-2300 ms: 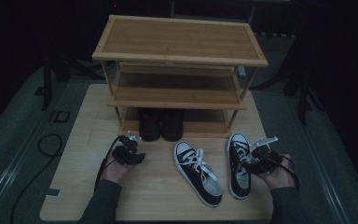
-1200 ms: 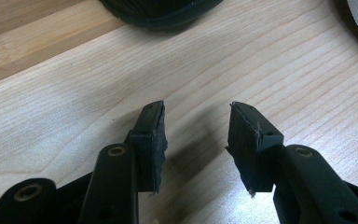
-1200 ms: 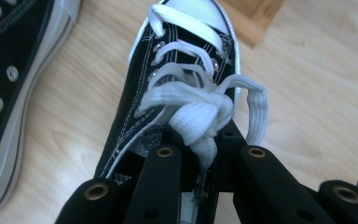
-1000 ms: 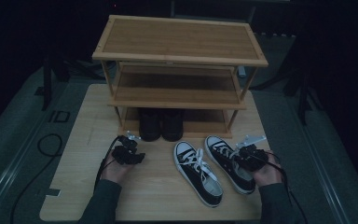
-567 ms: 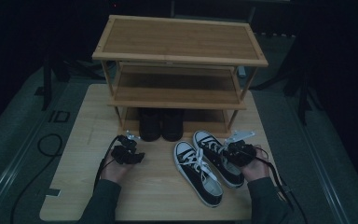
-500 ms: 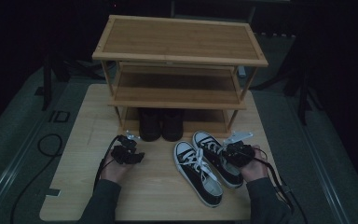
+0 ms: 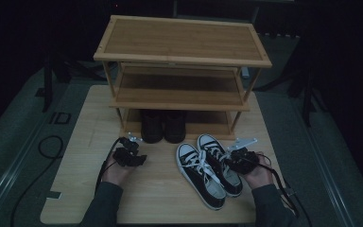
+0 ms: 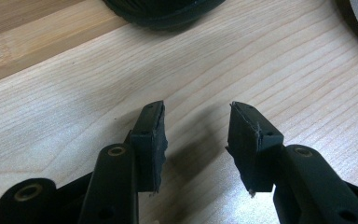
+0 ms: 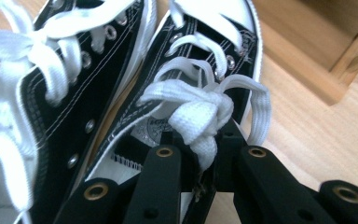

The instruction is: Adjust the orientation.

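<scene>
right sneaker (image 7: 220, 163): being dragged in beside its mate (image 7: 199, 176), pair now touching
right gripper (image 7: 234, 158): being kept clamped on its side wall
left gripper (image 7: 127, 153): being held open, idle

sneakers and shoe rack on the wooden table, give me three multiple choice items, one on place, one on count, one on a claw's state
1. Where do the dark boots stand?
A. on the top shelf of the three-tier bamboo shoe rack
B. on its lowest level
C. beside the rack

2. How many black canvas sneakers with white laces lie in front of the rack?
A. one
B. two
C. three

3. How is the left claw?
A. open over bare wood
B. shut on a lace
C. shut on a boot

Answers:
1 B, the boots sit under the middle shelf.
2 B, the left sneaker and the right sneaker lie side by side.
3 A, its jaws stand apart with nothing between them.
</scene>
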Available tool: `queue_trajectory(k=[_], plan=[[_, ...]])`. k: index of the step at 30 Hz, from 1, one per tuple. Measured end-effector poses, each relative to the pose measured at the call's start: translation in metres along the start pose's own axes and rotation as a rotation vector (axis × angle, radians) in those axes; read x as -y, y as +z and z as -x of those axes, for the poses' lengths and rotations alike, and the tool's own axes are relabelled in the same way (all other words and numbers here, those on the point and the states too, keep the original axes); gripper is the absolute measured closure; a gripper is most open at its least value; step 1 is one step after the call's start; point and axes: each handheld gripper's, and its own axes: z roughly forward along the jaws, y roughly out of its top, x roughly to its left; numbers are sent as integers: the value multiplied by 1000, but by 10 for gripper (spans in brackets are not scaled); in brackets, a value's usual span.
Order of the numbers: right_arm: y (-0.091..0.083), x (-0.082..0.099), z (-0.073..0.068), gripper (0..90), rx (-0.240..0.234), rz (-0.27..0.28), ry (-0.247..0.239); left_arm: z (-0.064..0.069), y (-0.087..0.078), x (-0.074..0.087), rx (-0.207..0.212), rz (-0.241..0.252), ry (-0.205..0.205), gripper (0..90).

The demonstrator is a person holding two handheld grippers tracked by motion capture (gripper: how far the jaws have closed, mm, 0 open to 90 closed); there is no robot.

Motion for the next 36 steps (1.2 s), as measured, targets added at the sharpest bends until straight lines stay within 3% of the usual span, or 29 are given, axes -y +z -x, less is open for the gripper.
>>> queue_trajectory(k=[7, 14, 22, 36], plan=[[2, 2, 0, 814, -19, -46, 10, 1, 0, 0, 0, -2, 1, 568], [-1, 2, 1, 712, -33, -63, 0, -1, 0, 1, -2, -2, -2, 563], [-15, 1, 5, 584, -50, -49, 4, -1, 1, 0, -2, -6, -1, 560], [-41, -8, 8, 471, -62, 19, 10, -2, 2, 1, -1, -5, -8, 559]])
